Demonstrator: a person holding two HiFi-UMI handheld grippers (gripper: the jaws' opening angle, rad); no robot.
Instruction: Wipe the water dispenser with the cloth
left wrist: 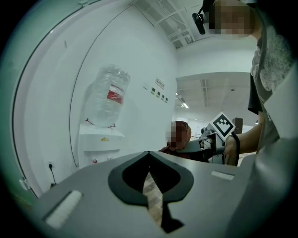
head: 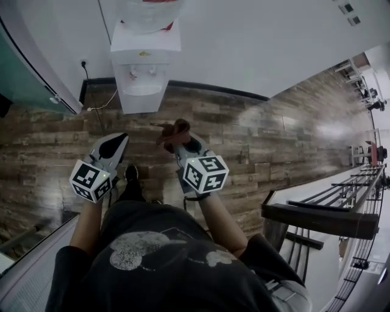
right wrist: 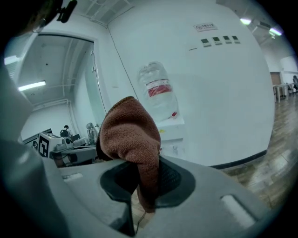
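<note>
Dark shirt [head: 164, 262] of the person filled the bottom of the head view, both forearms reaching forward over a wood-plank floor [head: 286, 134]. Left hand-held gripper [head: 120, 140] was held low, with its marker cube [head: 91, 180] toward the camera. In its own view the jaws met at the tips with nothing between them, only a thin wedge of floor showing behind.

Right hand-held gripper [head: 180, 145] was clamped on the brown cloth [head: 173, 130]. In the right gripper view the cloth [right wrist: 131, 135] was pinched between the dark pads, bunched up above the jaws with a short end hanging below.

The white water dispenser [head: 144, 67] stood against the white wall ahead, well apart from both grippers. A clear bottle [head: 150, 11] with a red label sat upside down on top of it. A black cord ran down the wall from a socket [head: 83, 63] just left of the dispenser. The cloth was not touching the dispenser.
</note>
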